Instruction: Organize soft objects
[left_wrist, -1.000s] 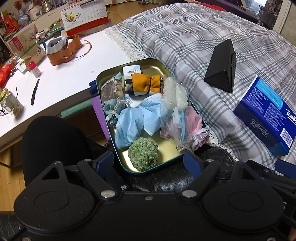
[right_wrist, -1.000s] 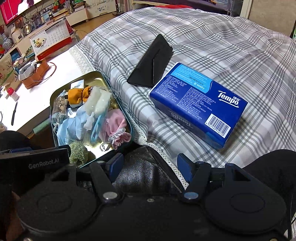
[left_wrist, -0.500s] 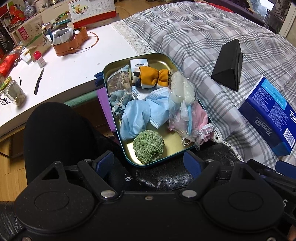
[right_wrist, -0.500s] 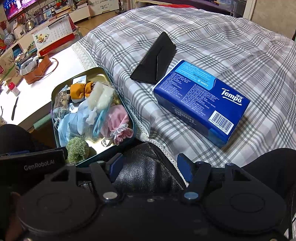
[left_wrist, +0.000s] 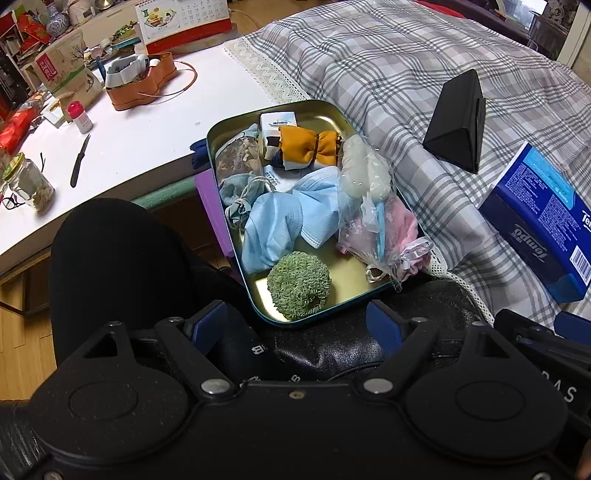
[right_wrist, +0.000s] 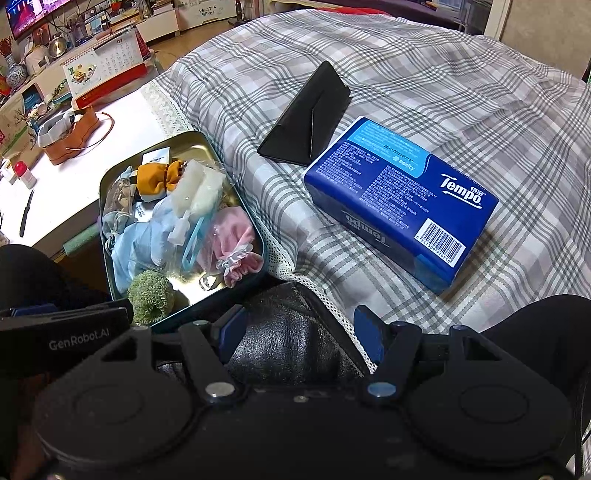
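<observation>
Grey plaid bedding with a lace hem is spread over most of the scene, and a white desk is seen beside it, crowded with a desk calendar, an orange leather organiser, a small red-capped bottle, a black knife and a glass jar.

At the edge of the bedding a teal-rimmed tin tray with a gold inside is set, its near end toward a black leather surface. The soft things are gathered in it: a green knitted ball at the near end, a crumpled blue face mask in the middle, a grey-blue drawstring pouch at the left, a mustard-yellow cloth bundle and a small white packet at the far end, a clear plastic bag holding white pieces along the right side, and a pink frilled cloth at the near right.

On the bedding, well apart from the tray, 1 black triangular case is laid, with 1 blue Tempo tissue pack just beside it.

The left gripper is held over the tray's near end with its jaws spread and nothing between them. The right gripper is held over the black leather surface, jaws likewise parted and empty; the other gripper's body is seen at its left.
</observation>
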